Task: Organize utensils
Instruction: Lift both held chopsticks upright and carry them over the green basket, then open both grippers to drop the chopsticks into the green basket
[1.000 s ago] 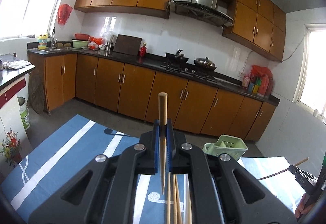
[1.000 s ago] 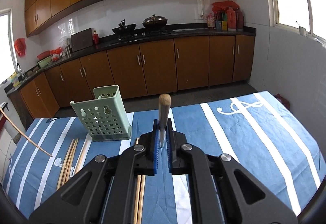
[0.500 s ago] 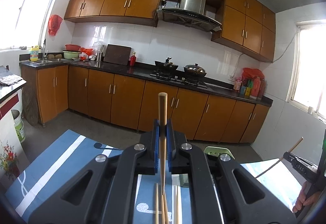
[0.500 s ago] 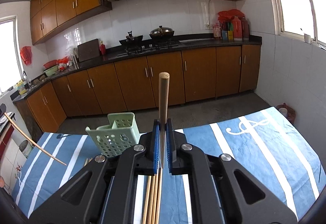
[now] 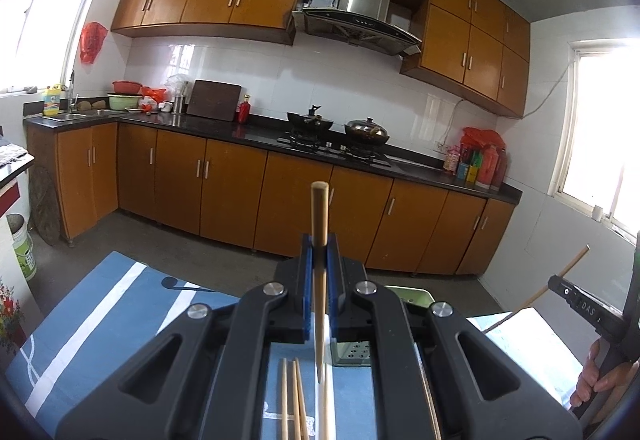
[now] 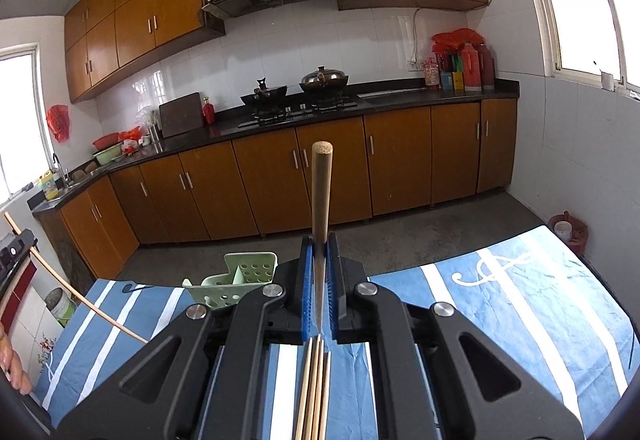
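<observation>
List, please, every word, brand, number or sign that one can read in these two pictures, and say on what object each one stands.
"DAS": white letters on the black body of the right gripper, seen from the left wrist; the letters after it are cut off.
Yellow bottle by the sink: label too small to read.
Bottles and boxes on the counter's end: labels blurred.
Blue striped tablecloth: only a white curly ornament, no words.

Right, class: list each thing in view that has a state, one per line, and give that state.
Left tongs: shut on a chopstick, lifted off the table.
Right tongs: shut on a chopstick, also lifted.
Green holder: upright on the blue cloth, no chopsticks visible inside.
Loose chopsticks: lying flat on the cloth.
</observation>
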Tool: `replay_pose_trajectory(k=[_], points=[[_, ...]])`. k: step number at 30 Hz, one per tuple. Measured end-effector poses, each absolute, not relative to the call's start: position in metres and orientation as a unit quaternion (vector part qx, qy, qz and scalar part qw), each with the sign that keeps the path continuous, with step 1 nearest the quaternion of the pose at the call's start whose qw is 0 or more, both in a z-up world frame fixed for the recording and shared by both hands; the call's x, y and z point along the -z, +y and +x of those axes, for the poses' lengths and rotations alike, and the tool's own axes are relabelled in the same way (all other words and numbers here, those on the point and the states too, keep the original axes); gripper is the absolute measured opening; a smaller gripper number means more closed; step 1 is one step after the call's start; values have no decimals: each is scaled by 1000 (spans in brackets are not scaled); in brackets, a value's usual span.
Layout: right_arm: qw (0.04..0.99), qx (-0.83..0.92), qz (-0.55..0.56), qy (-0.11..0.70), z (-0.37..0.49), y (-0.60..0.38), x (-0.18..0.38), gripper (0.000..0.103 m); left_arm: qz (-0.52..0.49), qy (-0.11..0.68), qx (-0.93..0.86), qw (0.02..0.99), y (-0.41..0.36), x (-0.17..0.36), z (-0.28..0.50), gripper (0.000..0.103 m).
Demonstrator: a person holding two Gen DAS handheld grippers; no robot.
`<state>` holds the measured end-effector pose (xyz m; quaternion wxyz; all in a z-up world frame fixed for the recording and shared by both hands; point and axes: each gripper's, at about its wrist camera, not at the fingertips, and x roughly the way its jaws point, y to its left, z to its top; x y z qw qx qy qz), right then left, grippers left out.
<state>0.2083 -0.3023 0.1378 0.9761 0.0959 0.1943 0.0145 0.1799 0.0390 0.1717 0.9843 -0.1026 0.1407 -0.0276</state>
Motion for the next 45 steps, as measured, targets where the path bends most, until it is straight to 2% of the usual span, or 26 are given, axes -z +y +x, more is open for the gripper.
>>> replay_pose_trajectory(k=[15,25,35,41,43,45], points=[[984,-69,133,97,228,-287,-191,7,-114,120,97,982,19,-208,223,7],[978,-85,123,147,259,-274,-160,7,-123,94,92,984,-4,-209,269,7],[969,-97,105,199,278,-265,-128,7,-103,157,88,978,-31,-157,317,7],[968,-92,107,209,277,-267,-125,9,-98,175,82,976,-31,-143,323,10],[968,-89,108,206,274,-270,-127,12,-101,174,78,976,-27,-145,322,15],[970,-85,114,198,267,-275,-132,24,-104,170,74,977,-20,-148,317,20]])
